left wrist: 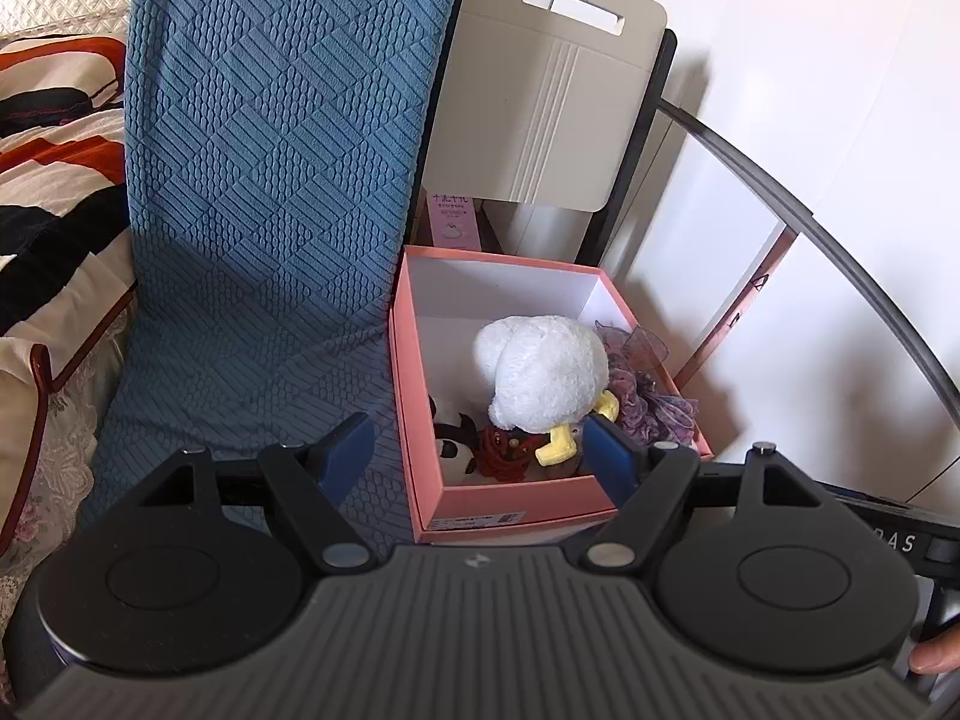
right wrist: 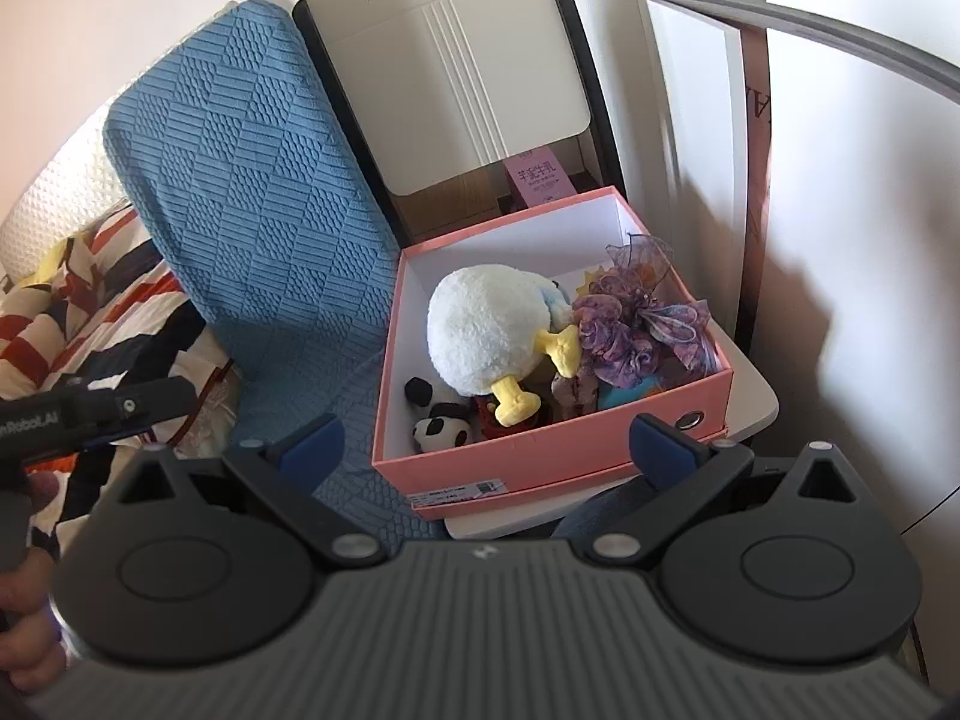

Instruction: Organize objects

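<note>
A pink open box (left wrist: 501, 507) (right wrist: 540, 450) stands on a small white table. In it lie a white plush duck with yellow feet (left wrist: 543, 375) (right wrist: 486, 330), a small panda toy (left wrist: 450, 450) (right wrist: 441, 429), a red item (left wrist: 504, 450) and a purple ribbon bouquet (left wrist: 651, 387) (right wrist: 642, 324). My left gripper (left wrist: 480, 450) is open and empty, just in front of the box. My right gripper (right wrist: 486, 444) is open and empty, in front of the box's near wall.
A blue textured cushion (left wrist: 270, 180) (right wrist: 258, 192) leans left of the box. A grey folding chair (left wrist: 540, 90) (right wrist: 450, 72) stands behind it. Patterned bedding (left wrist: 54, 138) (right wrist: 90, 312) lies at left. A white wall (left wrist: 840, 120) is at right. The left gripper's body (right wrist: 90, 414) shows at left in the right wrist view.
</note>
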### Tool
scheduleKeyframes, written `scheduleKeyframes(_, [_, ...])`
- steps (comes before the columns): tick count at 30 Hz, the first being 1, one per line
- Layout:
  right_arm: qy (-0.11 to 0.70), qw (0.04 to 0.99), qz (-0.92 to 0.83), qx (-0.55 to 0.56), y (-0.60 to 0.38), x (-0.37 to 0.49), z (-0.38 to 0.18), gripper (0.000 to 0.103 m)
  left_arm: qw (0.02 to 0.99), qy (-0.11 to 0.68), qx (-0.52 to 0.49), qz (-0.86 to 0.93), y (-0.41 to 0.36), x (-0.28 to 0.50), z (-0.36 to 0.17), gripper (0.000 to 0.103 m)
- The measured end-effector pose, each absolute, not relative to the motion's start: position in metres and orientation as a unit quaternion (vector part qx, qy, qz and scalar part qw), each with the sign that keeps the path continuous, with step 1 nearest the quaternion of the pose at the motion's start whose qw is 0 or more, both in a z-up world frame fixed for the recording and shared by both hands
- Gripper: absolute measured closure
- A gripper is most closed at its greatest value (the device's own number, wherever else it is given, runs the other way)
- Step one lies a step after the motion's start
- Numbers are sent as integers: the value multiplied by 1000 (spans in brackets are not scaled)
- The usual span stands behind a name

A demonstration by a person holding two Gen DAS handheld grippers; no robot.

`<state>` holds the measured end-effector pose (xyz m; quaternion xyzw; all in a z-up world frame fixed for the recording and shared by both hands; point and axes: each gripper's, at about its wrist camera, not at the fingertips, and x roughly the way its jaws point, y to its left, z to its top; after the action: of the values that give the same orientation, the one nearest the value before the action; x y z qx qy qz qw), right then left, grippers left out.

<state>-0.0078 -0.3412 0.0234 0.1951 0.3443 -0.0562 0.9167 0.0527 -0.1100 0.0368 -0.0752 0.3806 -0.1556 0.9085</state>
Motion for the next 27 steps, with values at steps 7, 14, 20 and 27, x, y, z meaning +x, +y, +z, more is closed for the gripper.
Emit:
scheduleKeyframes(7, [351,914,-64,196,-346,-4,20,0,903,391,-75,-161,-118,56,32,23])
scheduleKeyframes(14, [354,913,-60,194,-346,-1,17,0,903,392,-68,-161,-122,58,31,23])
scheduleKeyframes(20, [354,913,-64,192,-349,-1,18,0,904,391,-69,-159,-121,58,32,22])
scheduleKeyframes(27, [356,913,-60,191,-348,2,19,0,903,390,-73,-162,-119,59,32,23])
